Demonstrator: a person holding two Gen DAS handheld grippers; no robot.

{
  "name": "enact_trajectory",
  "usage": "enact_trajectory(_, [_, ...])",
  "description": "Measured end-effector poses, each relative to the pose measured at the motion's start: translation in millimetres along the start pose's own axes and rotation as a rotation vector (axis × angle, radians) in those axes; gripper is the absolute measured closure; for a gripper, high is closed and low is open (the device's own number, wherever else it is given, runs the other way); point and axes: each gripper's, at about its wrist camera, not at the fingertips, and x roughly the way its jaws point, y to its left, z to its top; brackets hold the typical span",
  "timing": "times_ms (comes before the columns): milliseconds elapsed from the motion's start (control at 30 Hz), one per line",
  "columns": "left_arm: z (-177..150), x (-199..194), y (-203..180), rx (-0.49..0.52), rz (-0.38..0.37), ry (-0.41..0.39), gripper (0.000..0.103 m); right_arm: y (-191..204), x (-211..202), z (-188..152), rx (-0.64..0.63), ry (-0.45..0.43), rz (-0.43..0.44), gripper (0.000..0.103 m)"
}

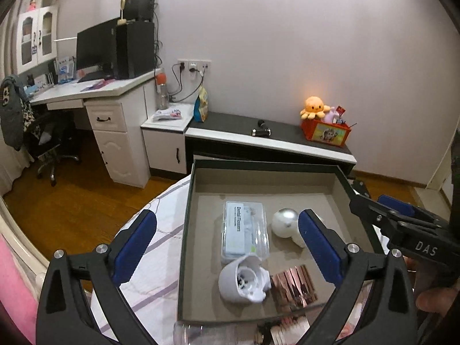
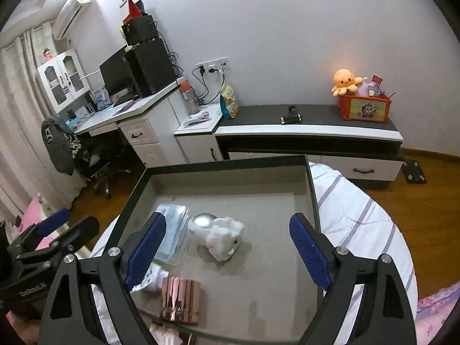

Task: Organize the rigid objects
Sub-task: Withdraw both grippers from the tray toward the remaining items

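A dark-rimmed box [image 1: 258, 164] with a grey floor lies on a bed; it also shows in the right wrist view [image 2: 230, 161]. Inside it are a clear dental floss case [image 1: 244, 230] [image 2: 175, 224], a white figure with a silver dome [image 1: 286, 221] [image 2: 221, 233], a white round object [image 1: 244, 281] [image 2: 155, 279] and a shiny rose-gold box [image 1: 293, 284] [image 2: 181, 296]. My left gripper [image 1: 227, 244] is open and empty above the box's near left part. My right gripper [image 2: 227, 247] is open and empty above the box's middle. Each gripper shows at the edge of the other's view.
The bed has a white striped cover [image 2: 359, 215]. Beyond it are a low black-and-white cabinet [image 2: 310, 129] with an orange toy bin [image 2: 363, 106], a white desk [image 1: 95, 89] with a monitor, an office chair [image 1: 49, 138] and wooden floor.
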Motion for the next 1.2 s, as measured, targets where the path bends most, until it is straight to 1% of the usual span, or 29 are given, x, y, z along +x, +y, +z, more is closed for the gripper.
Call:
enact_trajectory(200, [-12.7,-31.6,1.9,-0.008,-0.001,-0.029,0.003,1.3,-23.1,-11.8,-0.008,-0.026,-0.038,0.014])
enact_trajectory(467, [-38.6,-72.7,5.3,-0.018,0.002,-0.05,0.002,16.5,-67.5,-28.4,-0.059,-0.083,-0.073,0.014])
enact_trajectory(633, [-52.6,-91.9,9.1,-0.024,0.018,-0.058,0.002,27.7,-93.1,-36.0,-0.09,-0.118,-0.076,0.014])
enact_trajectory(867, [-71.6,-114.9,14.8,-0.036,0.033,-0.064,0.002,41.1,-118.0,-50.0,-0.115,-0.149,-0.076,0.014])
enact_trajectory(1200, [-94.3,-145.0,14.9,-0.048,0.02,-0.072,0.002,54.1,-149.8,-76.9,-0.132,-0.178,-0.072,0.014])
